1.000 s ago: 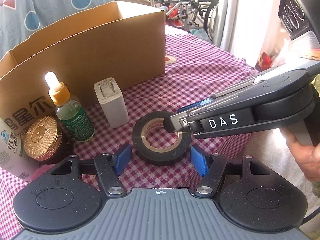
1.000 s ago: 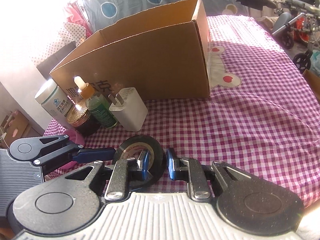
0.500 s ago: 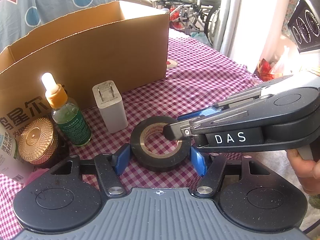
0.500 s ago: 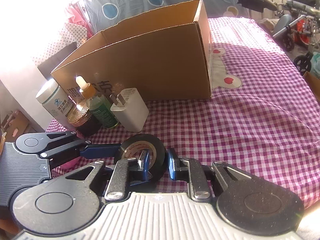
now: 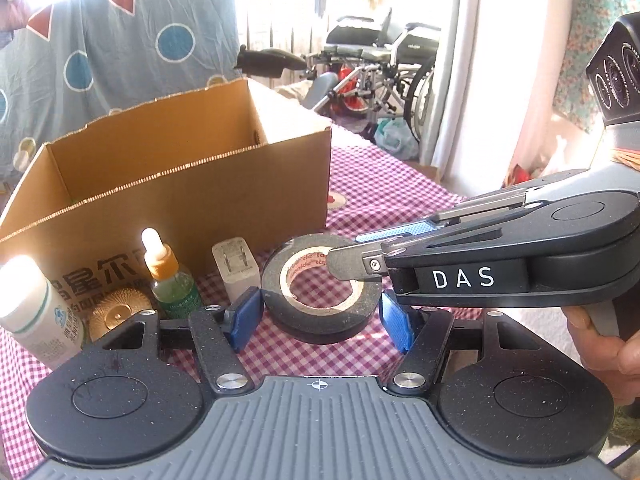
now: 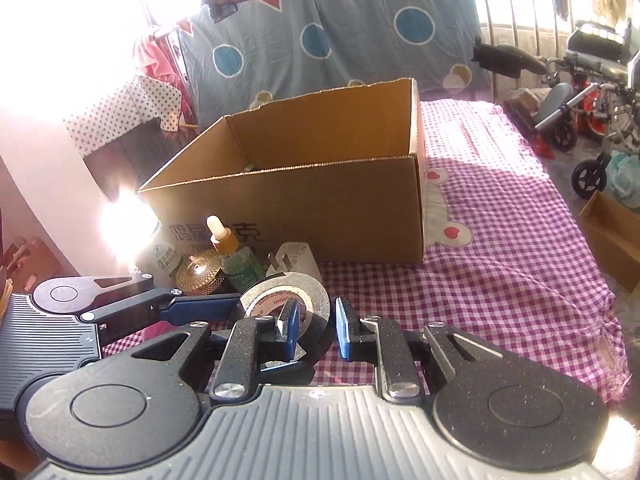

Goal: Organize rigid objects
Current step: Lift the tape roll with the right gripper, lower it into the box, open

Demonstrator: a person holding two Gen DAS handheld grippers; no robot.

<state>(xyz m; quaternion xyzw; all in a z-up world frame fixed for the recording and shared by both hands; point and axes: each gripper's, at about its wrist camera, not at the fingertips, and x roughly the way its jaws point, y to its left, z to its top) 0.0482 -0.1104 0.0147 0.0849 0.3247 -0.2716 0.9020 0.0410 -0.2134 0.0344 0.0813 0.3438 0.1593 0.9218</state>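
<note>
Left wrist view: my left tongs (image 5: 320,318) stand half open, blue pads flanking the tape (image 5: 320,286) without pressing it. The tape sits in front of the box (image 5: 180,196), tilted, apparently raised off the checked cloth (image 5: 400,196). My right tongs (image 5: 344,258) are clamped on its wall, one finger through the core; their housing reads "DAS". Red print on the core is too small to read. The box front shows Chinese characters.

Right wrist view: right tongs (image 6: 318,328) narrow, gripping the tape (image 6: 286,300) wall, just right of the charger (image 6: 294,260), with the dropper (image 6: 234,258) beyond. The box (image 6: 320,212) is behind.

Judgement: the roll looks light, stiff and slightly tacky; the wall pinch suits it, though it may swing.
</note>
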